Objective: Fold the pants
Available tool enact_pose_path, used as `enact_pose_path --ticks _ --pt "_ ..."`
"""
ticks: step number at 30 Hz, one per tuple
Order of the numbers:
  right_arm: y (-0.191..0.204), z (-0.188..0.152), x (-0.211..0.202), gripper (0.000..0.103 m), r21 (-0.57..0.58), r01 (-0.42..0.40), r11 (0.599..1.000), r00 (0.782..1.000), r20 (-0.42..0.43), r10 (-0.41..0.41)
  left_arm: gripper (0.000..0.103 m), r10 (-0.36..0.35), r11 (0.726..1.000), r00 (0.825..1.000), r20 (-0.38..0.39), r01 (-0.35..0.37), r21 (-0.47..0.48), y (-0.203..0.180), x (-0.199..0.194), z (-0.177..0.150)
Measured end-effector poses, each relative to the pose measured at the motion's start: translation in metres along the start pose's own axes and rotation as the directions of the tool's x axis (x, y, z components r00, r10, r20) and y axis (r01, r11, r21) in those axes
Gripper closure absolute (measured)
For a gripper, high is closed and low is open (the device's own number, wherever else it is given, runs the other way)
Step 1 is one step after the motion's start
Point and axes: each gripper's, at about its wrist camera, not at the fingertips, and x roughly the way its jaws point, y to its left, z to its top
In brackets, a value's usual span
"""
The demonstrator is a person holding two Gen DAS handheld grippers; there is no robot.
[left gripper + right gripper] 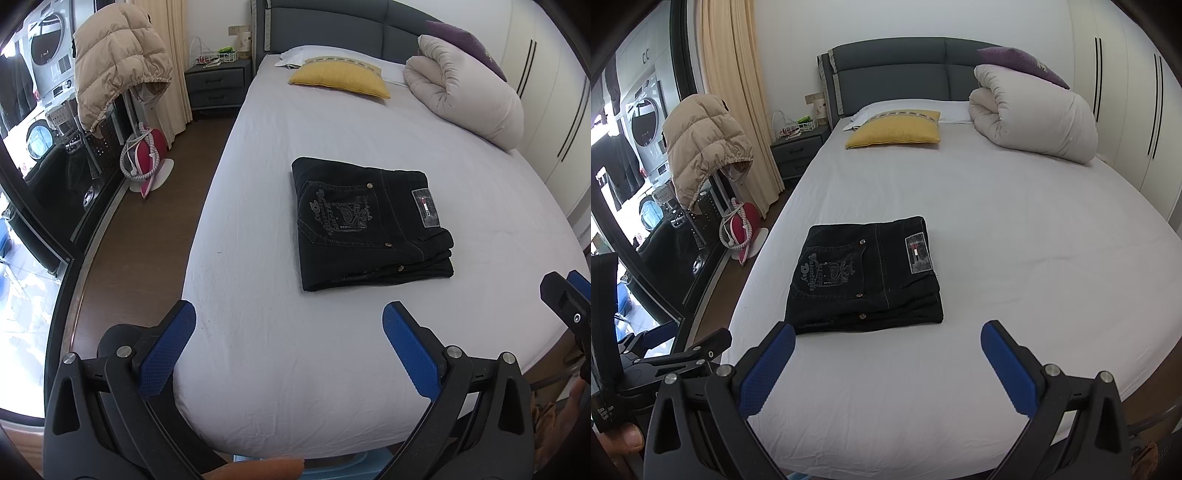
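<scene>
Both grippers hang over the foot end of the bed, side by side and pointing up its length toward the headboard. The left gripper (289, 325) has its blue-padded jaws spread wide with nothing between them, only bare sheet below. The right gripper (887, 345) is held the same way, jaws wide apart and empty, a little nearer the pants than the left one. Neither touches the cloth.

The pants (371, 225), black denim, lie folded into a compact, roughly square bundle on the white sheet of the bed (295, 387), about midway up the mattress. The embroidered back pocket and a small brand patch face up, and the stacked layers show along the near edge.

Nothing lies between the grippers and the bundle. Farther up the bed are a yellow cushion (895, 129) and a rolled white duvet (1038, 114) with a purple pillow (1021, 61) tucked behind it against the grey headboard (897, 75). Off the left side of the bed stand a dark nightstand (799, 147), a cream curtain (735, 92), a beige puffer jacket (701, 144) hung on a rack, and a red iron (742, 229) on the wooden floor.
</scene>
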Motion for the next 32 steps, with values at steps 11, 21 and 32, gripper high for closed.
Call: enact_pose_path --ticks 11,21,32 --pt "-0.0001 0.0001 -0.0005 0.000 0.001 -0.001 1.000 1.000 -0.001 0.001 0.000 0.000 1.000 1.000 -0.003 0.000 -0.002 -0.0002 0.0011 -0.0011" --pt "0.0007 -0.0015 0.0004 0.000 0.000 -0.003 1.000 1.000 -0.004 0.003 0.000 -0.002 1.000 1.000 -0.006 0.002 -0.003 -0.0001 0.0029 -0.0016" --pt "0.0013 -0.0046 0.0001 0.000 -0.001 -0.006 1.000 1.000 -0.006 0.006 0.000 -0.008 1.000 1.000 0.010 0.008 0.009 -0.0037 0.0000 -0.0030"
